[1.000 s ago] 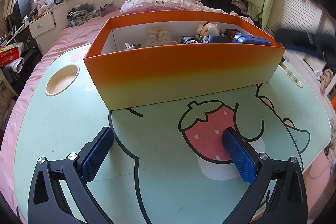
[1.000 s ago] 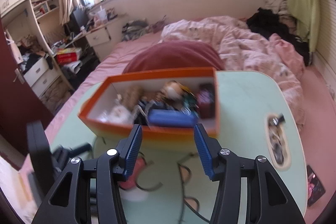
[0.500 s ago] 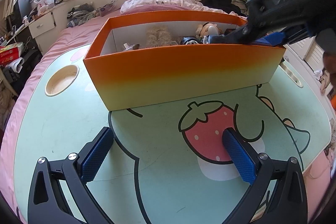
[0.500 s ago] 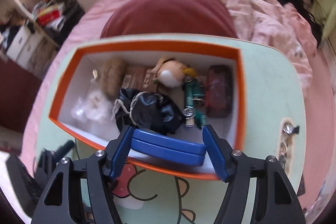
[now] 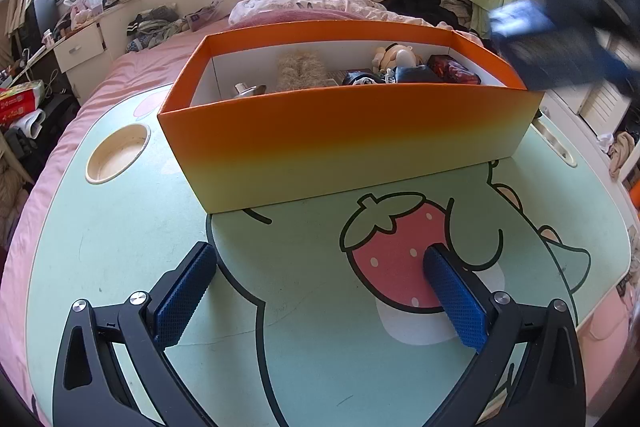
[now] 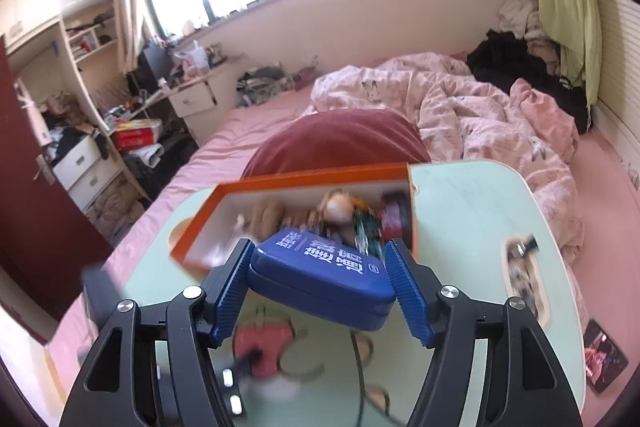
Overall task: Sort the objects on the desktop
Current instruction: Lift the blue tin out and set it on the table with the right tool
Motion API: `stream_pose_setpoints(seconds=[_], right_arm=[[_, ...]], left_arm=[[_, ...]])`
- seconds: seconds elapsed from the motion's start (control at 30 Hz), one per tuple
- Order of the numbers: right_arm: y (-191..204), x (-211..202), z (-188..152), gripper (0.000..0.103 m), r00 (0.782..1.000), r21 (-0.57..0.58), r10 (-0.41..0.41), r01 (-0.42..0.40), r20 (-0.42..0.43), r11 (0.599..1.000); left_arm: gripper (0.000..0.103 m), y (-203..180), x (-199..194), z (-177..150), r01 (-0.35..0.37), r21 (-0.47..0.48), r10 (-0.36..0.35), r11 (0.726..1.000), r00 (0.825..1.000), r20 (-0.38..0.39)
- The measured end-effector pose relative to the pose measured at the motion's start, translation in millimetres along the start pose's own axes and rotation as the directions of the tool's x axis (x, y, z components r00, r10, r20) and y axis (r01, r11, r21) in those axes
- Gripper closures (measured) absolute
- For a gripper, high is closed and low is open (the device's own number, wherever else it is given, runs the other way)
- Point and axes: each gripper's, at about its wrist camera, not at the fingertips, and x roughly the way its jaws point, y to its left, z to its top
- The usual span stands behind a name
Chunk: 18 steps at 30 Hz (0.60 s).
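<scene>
- Green tabletop (image 5: 120,247) on my left, printed with a strawberry cartoon, and my left gripper (image 5: 320,291) hangs over it with jaws spread wide and nothing between them.
- Round cup well (image 5: 118,153) sits near the table's left edge, apart from everything else.
- Orange box (image 5: 344,139) stands mid-table, just beyond my left gripper; inside, left to right, I make out a small metal piece, a fuzzy tan thing (image 5: 300,69), a doll head (image 5: 394,57) and a dark red case (image 5: 452,71).
- Over to the right: my right gripper (image 6: 320,287) has a blue tin (image 6: 320,275) between its pads, jaws closing on it, both pads against its ends. The tin rides tilted in the air, clear of the box, in front of its near right corner.
- Step in hand, as I read it: pulling the tin out of the box to sort it somewhere on the table.
- Next move calls for a firm squeeze, since the tin is smooth and slanted, then a bare patch of table to set it flat.
- Writing: white Chinese characters on the tin's lid, upside down to me and blurred, so I can't read them; no brand I can name.
</scene>
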Motion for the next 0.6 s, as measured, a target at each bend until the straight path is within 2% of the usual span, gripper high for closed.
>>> stream_pose_setpoints(seconds=[0.03, 0.07, 0.13, 0.2, 0.27, 0.3, 0.47, 0.6], right_arm=[[-3.0, -2.3, -9.6, 0.076, 1.0, -0.004, 0.011, -0.011, -0.004, 1.0], [-4.7, -0.9, -16.4, 0.079, 1.0, -0.005, 0.016, -0.016, -0.02, 1.0], [-11.3, 13.0, -32.8, 0.079, 0.997, -0.004, 0.026, -0.026, -0.078, 1.0], [-14.0, 35.1, -47.6, 0.079, 0.988, -0.012, -0.002, 0.0, -0.154, 1.0], [-18.4, 48.1, -58.5, 0.078, 0.985, -0.022, -0.036, 0.033, -0.166, 0.999], [-20.3, 58.2, -62.7, 0.077, 0.977, -0.012, -0.022, 0.02, -0.212, 1.0], [-14.0, 71.3, -73.3, 0.076, 0.978, -0.052, -0.051, 0.042, -0.2, 0.998], [-17.4, 64.8, -75.3, 0.071, 0.99, -0.001, 0.036, -0.037, -0.133, 0.999]], left_arm=[[0.0, -0.7, 0.8, 0.1, 0.0, 0.0, 0.0, 1.0, 1.0, 0.0], [0.0, -0.3, 0.7, 0.1, 0.002, 0.001, -0.002, 1.0, 1.0, 0.0], [0.0, -0.4, 1.3, 0.5, 0.0, 0.003, 0.0, 1.0, 1.0, 0.0], [0.0, -0.2, 2.9, 0.4, 0.004, 0.0, -0.004, 1.0, 1.0, -0.002], [0.0, -0.8, 1.6, 1.6, 0.003, 0.003, -0.003, 1.0, 1.0, -0.001], [0.0, -0.2, 2.2, 2.2, 0.004, 0.001, -0.004, 1.0, 1.0, -0.001], [0.0, 0.8, 2.4, 4.5, 0.006, 0.003, -0.006, 1.0, 1.0, -0.001], [0.0, 1.5, 2.3, 4.5, 0.009, 0.003, -0.009, 1.0, 1.0, -0.001]])
